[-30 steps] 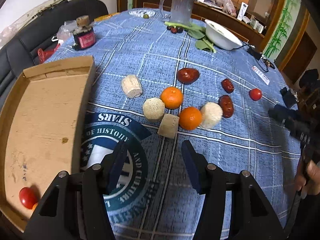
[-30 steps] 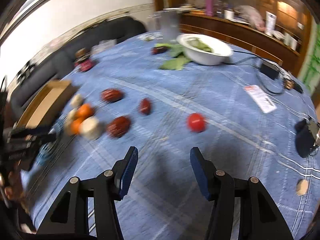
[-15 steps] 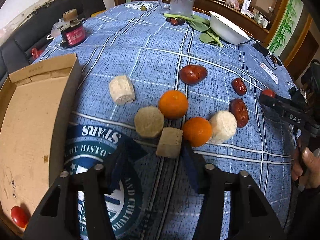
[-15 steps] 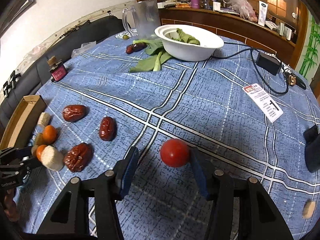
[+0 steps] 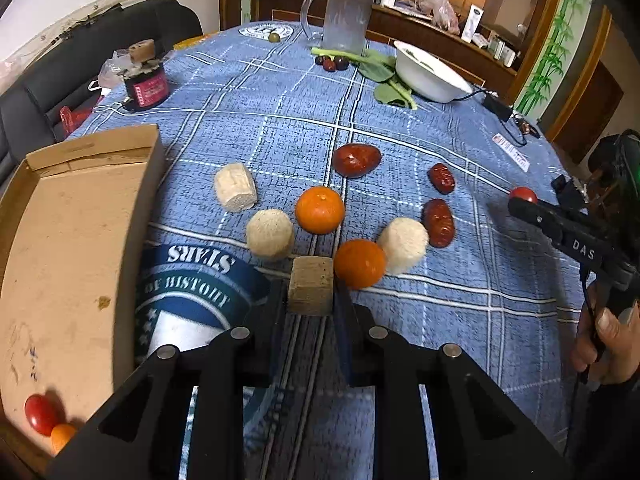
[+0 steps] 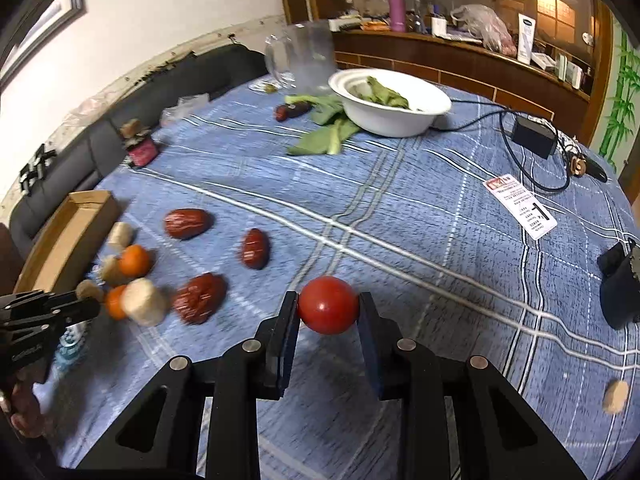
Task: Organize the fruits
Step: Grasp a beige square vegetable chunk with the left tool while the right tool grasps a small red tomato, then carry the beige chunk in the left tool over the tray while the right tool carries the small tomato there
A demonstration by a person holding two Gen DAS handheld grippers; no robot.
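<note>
**Both tools grip at once: a tan block on the left, a tomato on the right**

The left tool (image 5: 311, 300) has closed fully on a tan block (image 5: 311, 290), its pads pressed against both sides of it, on the blue checked counter (image 5: 280, 120). Touching the block on its right is an orange (image 5: 359, 263); a second orange (image 5: 320, 209) sits just beyond, among pale round pieces and three dark red dates. To the left lies a cardboard tray (image 5: 72, 248), with a small tomato (image 5: 40, 414) in its near corner.

The right tool (image 6: 328, 312) is closing on a red tomato (image 6: 328, 310), which sits between the pads with both touching it. Farther back stand a white bowl (image 6: 394, 114) of greens and a glass jug (image 6: 306, 58).
</note>
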